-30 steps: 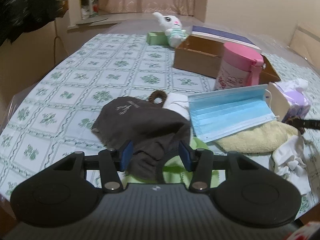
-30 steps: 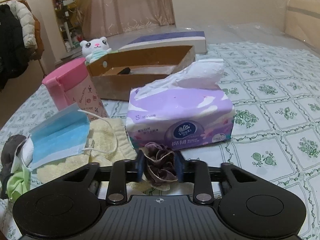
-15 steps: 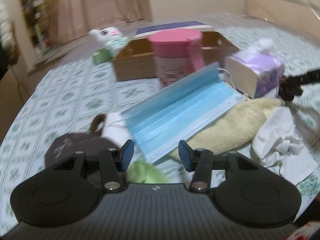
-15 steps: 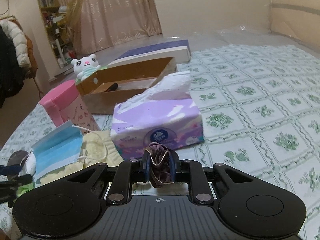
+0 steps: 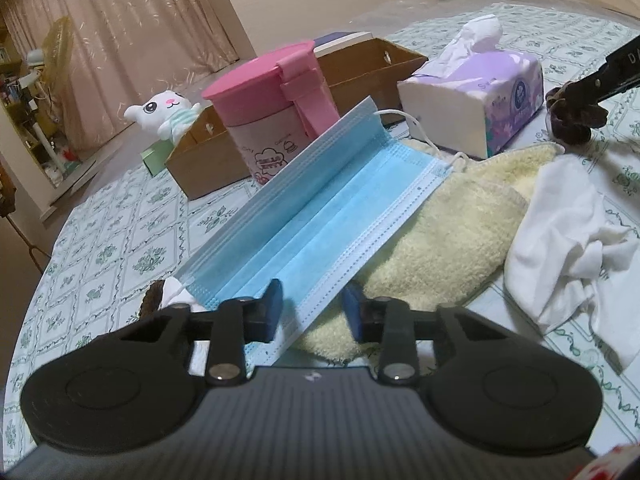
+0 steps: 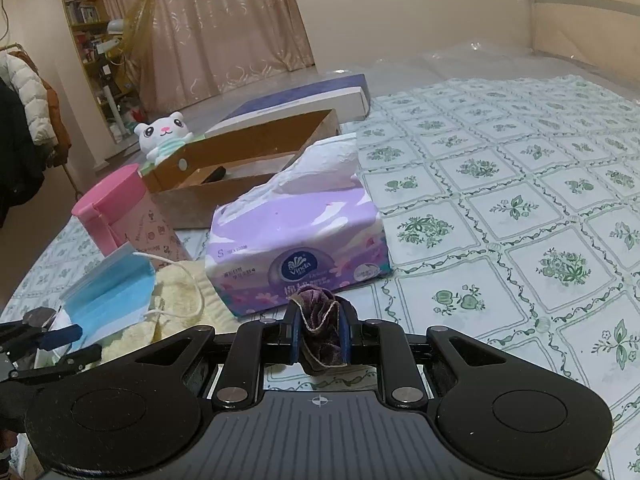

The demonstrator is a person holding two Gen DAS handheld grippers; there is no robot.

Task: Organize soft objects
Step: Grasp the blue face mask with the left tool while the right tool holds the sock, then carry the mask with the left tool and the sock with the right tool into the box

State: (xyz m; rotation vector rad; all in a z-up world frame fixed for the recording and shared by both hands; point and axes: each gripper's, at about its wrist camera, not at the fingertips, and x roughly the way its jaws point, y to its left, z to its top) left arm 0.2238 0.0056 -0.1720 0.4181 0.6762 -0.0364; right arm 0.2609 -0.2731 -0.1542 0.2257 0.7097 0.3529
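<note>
- The left tongs (image 5: 314, 306) are closing, with the near edge of a blue surgical face mask (image 5: 320, 224) passing between the two blue pads; a gap shows on either side of the mask edge, so the pads are not yet pressing on it.
- The mask lies tilted, its lower part resting on a pale yellow fluffy towel (image 5: 436, 240) and its upper corner reaching toward a pink lidded container (image 5: 276, 116) with cartoon prints.
- The right tongs (image 6: 320, 338) are clenched on a dark purple velvet scrunchie (image 6: 320, 324), which bulges up between the pads just in front of a purple pack of tissues (image 6: 296, 236).
- From the left wrist view the scrunchie (image 5: 572, 114) shows at the right edge, hanging from the tip of the right tongs, beside the tissue pack (image 5: 476, 92).
- A crumpled white cloth (image 5: 568, 240) lies to the right of the towel, touching its edge.
- Behind the pink container stands an open brown cardboard box (image 6: 244, 164) with a small dark item inside; a white plush cat (image 6: 162, 136) in a striped top sits at its far left corner, on a small green box (image 5: 154, 158).
- A flat blue and white box (image 6: 304, 98) lies just behind the cardboard box.
- Everything rests on a worktop covered with a white cloth with a green floral grid (image 6: 520, 208).
- A dark brown fuzzy item (image 5: 154, 296) peeks out beside the left pad, mostly hidden.
- Pink curtains (image 6: 208, 24) hang in the background.
</note>
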